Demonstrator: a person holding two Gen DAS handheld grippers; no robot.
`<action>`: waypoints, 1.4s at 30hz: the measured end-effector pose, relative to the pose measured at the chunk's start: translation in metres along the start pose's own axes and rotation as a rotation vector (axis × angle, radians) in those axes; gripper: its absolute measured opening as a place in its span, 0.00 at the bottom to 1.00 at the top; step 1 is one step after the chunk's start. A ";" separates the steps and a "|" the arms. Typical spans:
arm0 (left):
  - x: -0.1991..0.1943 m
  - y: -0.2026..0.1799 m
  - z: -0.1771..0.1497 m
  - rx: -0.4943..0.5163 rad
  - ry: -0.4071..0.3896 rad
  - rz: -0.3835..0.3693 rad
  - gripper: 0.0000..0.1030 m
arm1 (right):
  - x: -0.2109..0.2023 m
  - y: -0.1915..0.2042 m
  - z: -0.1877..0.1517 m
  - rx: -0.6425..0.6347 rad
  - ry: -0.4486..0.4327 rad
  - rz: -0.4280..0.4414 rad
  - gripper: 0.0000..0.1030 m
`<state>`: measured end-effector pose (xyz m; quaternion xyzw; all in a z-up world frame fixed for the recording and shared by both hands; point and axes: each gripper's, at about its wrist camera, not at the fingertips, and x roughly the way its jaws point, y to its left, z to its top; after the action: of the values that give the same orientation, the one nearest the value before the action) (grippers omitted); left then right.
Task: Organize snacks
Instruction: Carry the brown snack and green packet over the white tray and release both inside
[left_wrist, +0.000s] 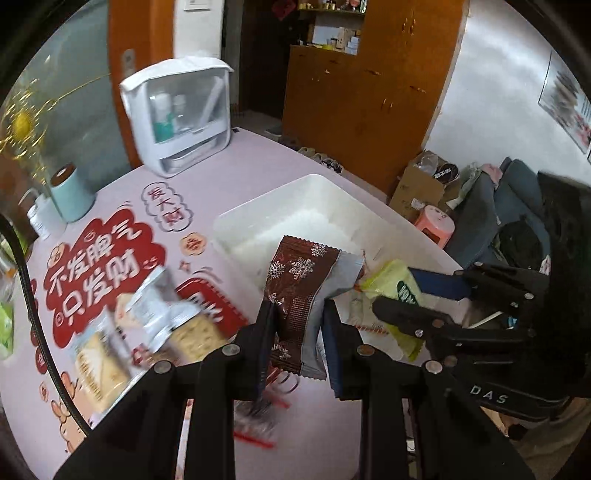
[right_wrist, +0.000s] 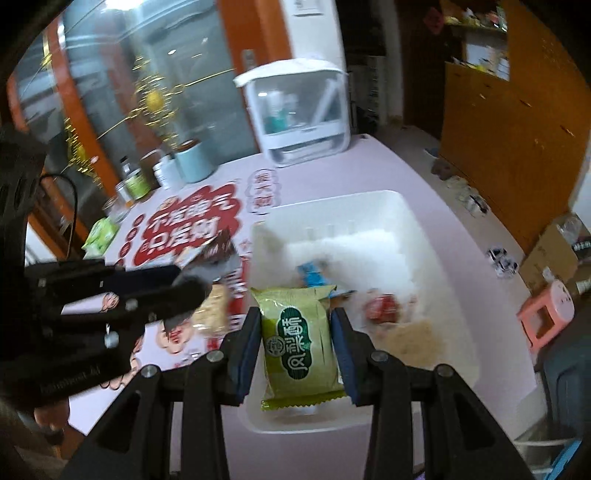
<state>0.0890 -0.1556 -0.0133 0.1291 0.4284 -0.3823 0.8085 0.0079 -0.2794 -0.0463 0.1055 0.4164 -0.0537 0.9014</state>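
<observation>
While both grippers hang above the pink table, each one carries a wrapped snack. The left gripper has its fingers pinched on a brown packet printed with white snowflakes and backed in grey; the packet stands up between the pads, its top edge leaning toward the white bin. The right gripper clamps its blue-padded fingers on the two sides of a green packet with a dark green oval label, held lengthwise over the near end of the white bin.

In the right wrist view the bin holds a few snacks already: a blue packet, a red one and a tan cracker pack, all blurred. Left of the bin, on the red-and-white printed mat, lie more cracker packs, also blurred in the left wrist view.

At the far edge of the table stand a white cabinet with a clear front, with bottles inside, and a pale blue cylinder with a brown top. A pink stool stands on the floor beside the table.
</observation>
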 end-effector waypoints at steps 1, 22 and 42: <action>0.008 -0.009 0.004 0.003 0.007 0.001 0.23 | 0.002 -0.009 0.002 0.010 0.003 -0.008 0.37; 0.083 -0.046 0.022 -0.102 0.066 0.051 0.37 | 0.059 -0.063 0.032 -0.026 0.081 -0.071 0.39; 0.073 -0.039 0.012 -0.188 0.058 0.065 0.83 | 0.056 -0.073 0.032 0.032 0.088 -0.056 0.55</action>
<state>0.0926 -0.2254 -0.0588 0.0777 0.4810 -0.3101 0.8164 0.0542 -0.3585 -0.0800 0.1106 0.4575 -0.0811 0.8786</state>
